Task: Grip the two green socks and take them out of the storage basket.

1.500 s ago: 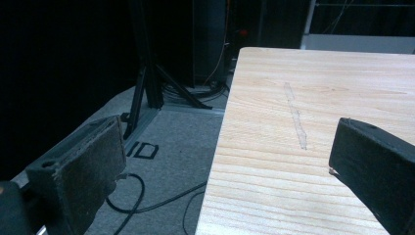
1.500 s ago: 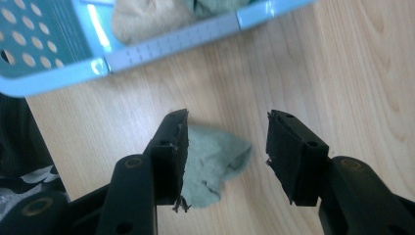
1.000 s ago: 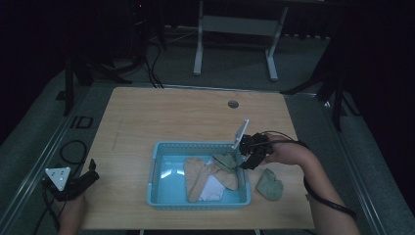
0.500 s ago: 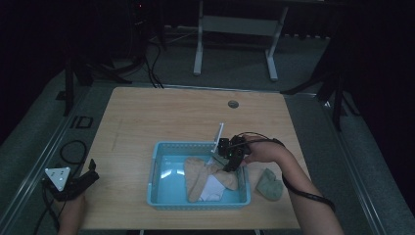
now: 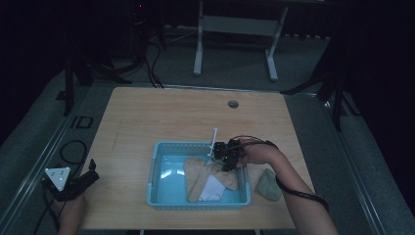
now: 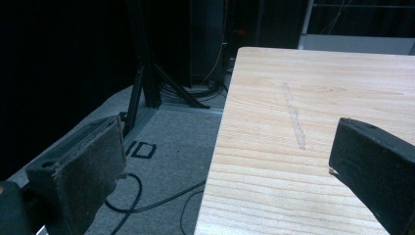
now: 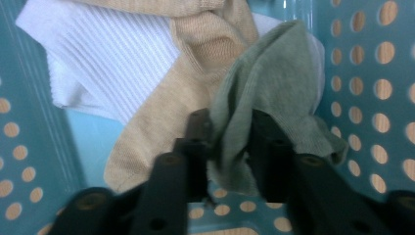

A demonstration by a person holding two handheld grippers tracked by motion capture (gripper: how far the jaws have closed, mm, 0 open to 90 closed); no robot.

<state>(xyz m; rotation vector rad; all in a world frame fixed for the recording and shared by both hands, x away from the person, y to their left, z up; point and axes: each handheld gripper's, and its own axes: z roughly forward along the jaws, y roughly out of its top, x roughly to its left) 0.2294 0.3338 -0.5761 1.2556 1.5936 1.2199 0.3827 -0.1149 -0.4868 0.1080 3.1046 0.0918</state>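
Observation:
My right gripper (image 5: 226, 159) reaches down into the right end of a blue perforated basket (image 5: 151, 181). Its jaws have just been closing and now pinch a grey-green sock (image 7: 274, 83) between them, so the right gripper (image 7: 227, 122) is shut on it. Beside that sock lie tan socks (image 7: 161, 127) and a white ribbed sock (image 7: 107, 54) on the basket floor. A second grey-green sock (image 5: 268, 185) rests on the table right of the basket. My left gripper (image 5: 80, 183) hovers open at the table's front left corner, its jaws (image 6: 225, 147) wide apart with nothing between them.
The wooden table (image 5: 161, 117) has a round cable hole (image 5: 233, 104) near its far edge. Cables lie on the grey floor (image 6: 161, 161) to the left of the table. A metal frame stand (image 5: 235, 44) is behind the table.
My right gripper has moved left and down from the basket's right rim into the basket, and its jaws have come together on the grey-green sock. The left gripper has stayed put.

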